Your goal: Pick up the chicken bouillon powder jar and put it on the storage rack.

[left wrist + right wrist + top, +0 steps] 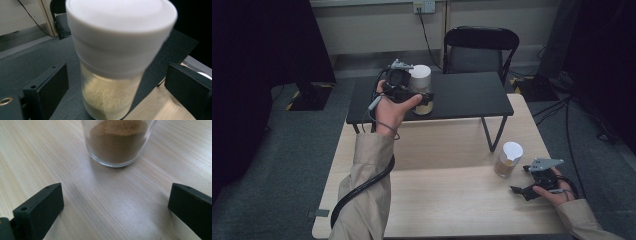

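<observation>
The left hand-held gripper (pixel 412 91) is raised over the black shelf (pixel 472 95) that stands at the far side of the desk (pixel 447 200), and its jaws stand spread on either side of the left jar (pixel 422 90). In the left gripper view a gap shows between each black pad and the glass of the left jar (pixel 112 75), so the pads flank the jar without pressing on it. The jar stands upright on the shelf near its front edge, long axis vertical, white lid (pixel 121 15) up, pale powder filling its lower part. It lies directly ahead of this gripper, centred between the jaws; a straight pull back toward the person would clear it, judged from the gaps. On the right, the right jar (pixel 508 160) stands upright on the desk, just in front of the shelf's right leg, long axis vertical, white lid up, brown powder inside. The right hand-held gripper (pixel 524 181) rests low near the desk surface, just to the right of that jar and a little nearer the person, jaws spread wide and holding nothing. In the right gripper view the right jar (pixel 117 142) lies straight ahead, centred, apart from the jaw tips. The right hand is the nearer one to this jar; a short level advance would bring the jaws around its base.
</observation>
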The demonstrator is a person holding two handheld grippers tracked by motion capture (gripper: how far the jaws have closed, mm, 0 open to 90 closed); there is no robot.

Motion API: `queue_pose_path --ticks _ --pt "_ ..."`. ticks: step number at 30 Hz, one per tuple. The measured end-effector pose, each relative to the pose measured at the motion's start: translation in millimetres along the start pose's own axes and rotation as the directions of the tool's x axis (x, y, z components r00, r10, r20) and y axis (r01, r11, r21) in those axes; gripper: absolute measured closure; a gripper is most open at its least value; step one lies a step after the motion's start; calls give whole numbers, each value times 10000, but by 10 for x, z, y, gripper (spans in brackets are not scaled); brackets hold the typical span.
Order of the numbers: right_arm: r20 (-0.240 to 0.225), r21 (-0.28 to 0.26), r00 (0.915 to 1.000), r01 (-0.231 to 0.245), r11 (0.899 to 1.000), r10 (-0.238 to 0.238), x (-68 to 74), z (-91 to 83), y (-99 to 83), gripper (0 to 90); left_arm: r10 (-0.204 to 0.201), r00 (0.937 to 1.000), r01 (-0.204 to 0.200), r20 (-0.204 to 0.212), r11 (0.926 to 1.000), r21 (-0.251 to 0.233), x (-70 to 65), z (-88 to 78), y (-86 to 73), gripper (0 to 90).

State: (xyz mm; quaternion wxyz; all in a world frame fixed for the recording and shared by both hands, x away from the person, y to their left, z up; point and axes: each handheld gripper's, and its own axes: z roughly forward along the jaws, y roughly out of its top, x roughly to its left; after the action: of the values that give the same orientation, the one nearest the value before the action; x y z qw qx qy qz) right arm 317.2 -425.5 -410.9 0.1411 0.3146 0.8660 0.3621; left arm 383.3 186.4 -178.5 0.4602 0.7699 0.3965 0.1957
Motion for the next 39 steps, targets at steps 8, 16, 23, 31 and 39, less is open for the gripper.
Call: queue_pose_path --ticks 8,16,23,31,39 --pt "-1 -9 10000 0 10000 0 0 1 -1 0 -121 9998 120 173 9999 24 23 -20 -152 46" --pt "-2 -9 10000 0 10000 0 0 1 -1 0 -106 9995 106 287 9999 -1 32 -42 -290 45" --pt "-1 -8 10000 -3 10000 3 0 1 -1 0 -106 9988 115 474 9997 -195 38 -36 -435 45" --pt "1 -8 10000 4 10000 -4 0 1 -1 0 -49 9985 56 550 9999 -125 38 -51 -571 45" --pt "-1 -7 10000 4 10000 -4 0 1 -1 0 -83 9973 95 724 9998 -158 42 -64 -722 44"
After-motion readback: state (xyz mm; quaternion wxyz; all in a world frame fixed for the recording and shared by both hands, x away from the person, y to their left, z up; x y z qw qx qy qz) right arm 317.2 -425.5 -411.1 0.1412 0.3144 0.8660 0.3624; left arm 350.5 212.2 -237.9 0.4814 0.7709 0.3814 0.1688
